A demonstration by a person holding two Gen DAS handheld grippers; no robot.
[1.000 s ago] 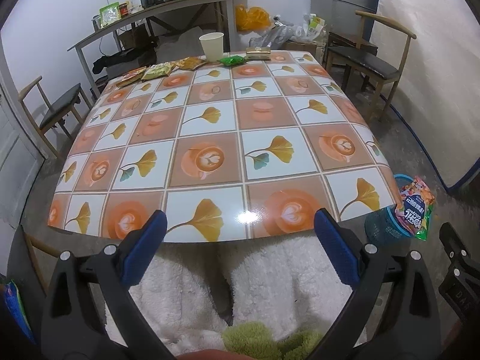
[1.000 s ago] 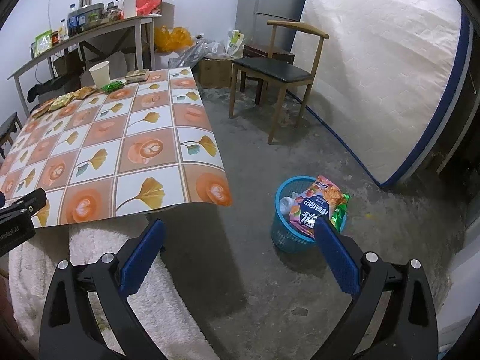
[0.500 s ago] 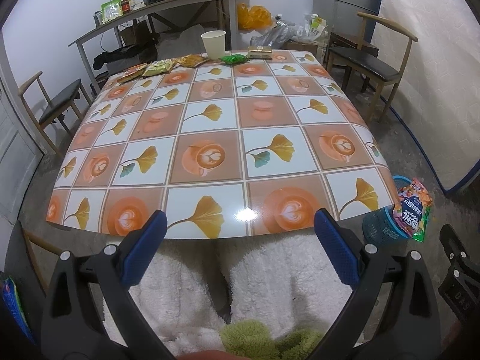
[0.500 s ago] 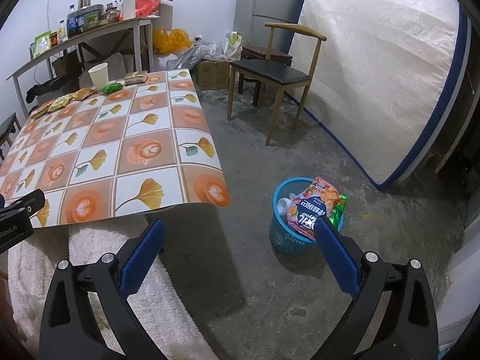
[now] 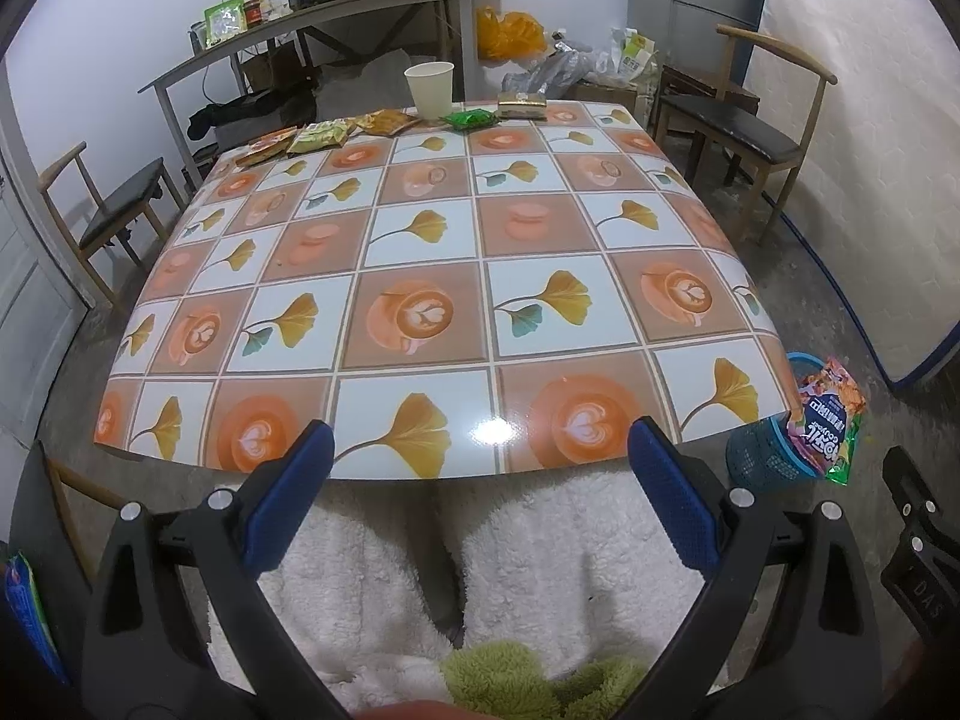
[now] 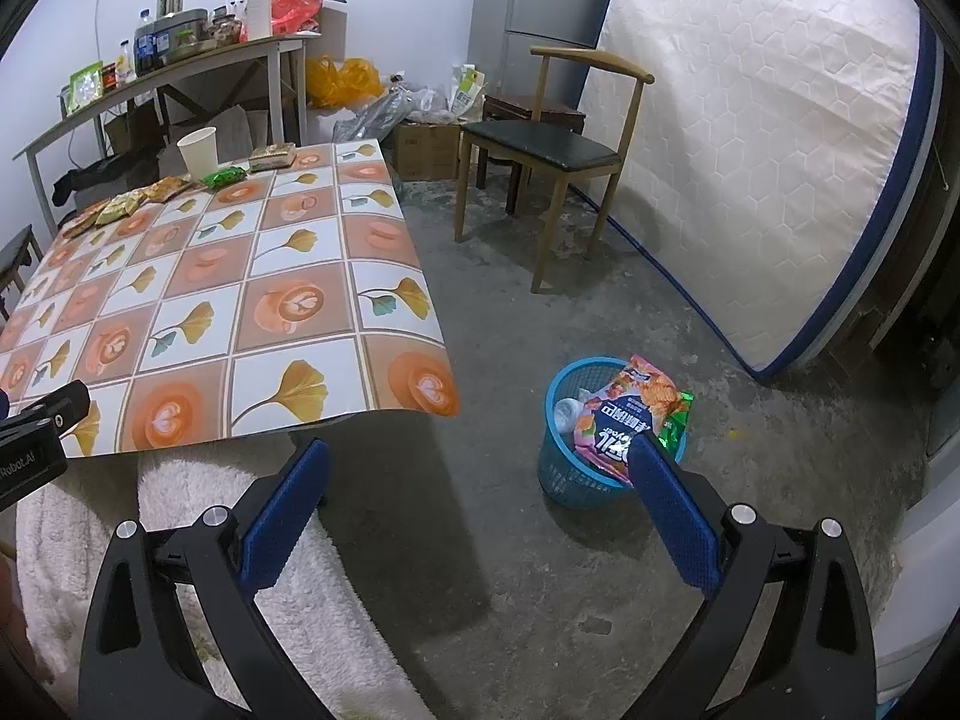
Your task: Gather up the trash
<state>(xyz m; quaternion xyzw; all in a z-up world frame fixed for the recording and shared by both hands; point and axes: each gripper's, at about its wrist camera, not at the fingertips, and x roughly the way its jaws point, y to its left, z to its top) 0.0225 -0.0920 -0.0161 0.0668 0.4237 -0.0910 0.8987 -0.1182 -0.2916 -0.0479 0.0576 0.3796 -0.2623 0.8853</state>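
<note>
Gaping wide and empty, left gripper faces the table, right gripper the basket.

Black frames, blue-padded fingers

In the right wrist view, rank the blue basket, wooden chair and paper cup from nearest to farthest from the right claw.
1. Blue basket, on the floor just ahead of the right claw.
2. Wooden chair, farther back, by the mattress.
3. Paper cup, at the table's far end, left.

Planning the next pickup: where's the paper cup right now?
The paper cup stands upright at the table's far edge in both views, beside the green wrapper, at the right end of the snack packets.
</note>
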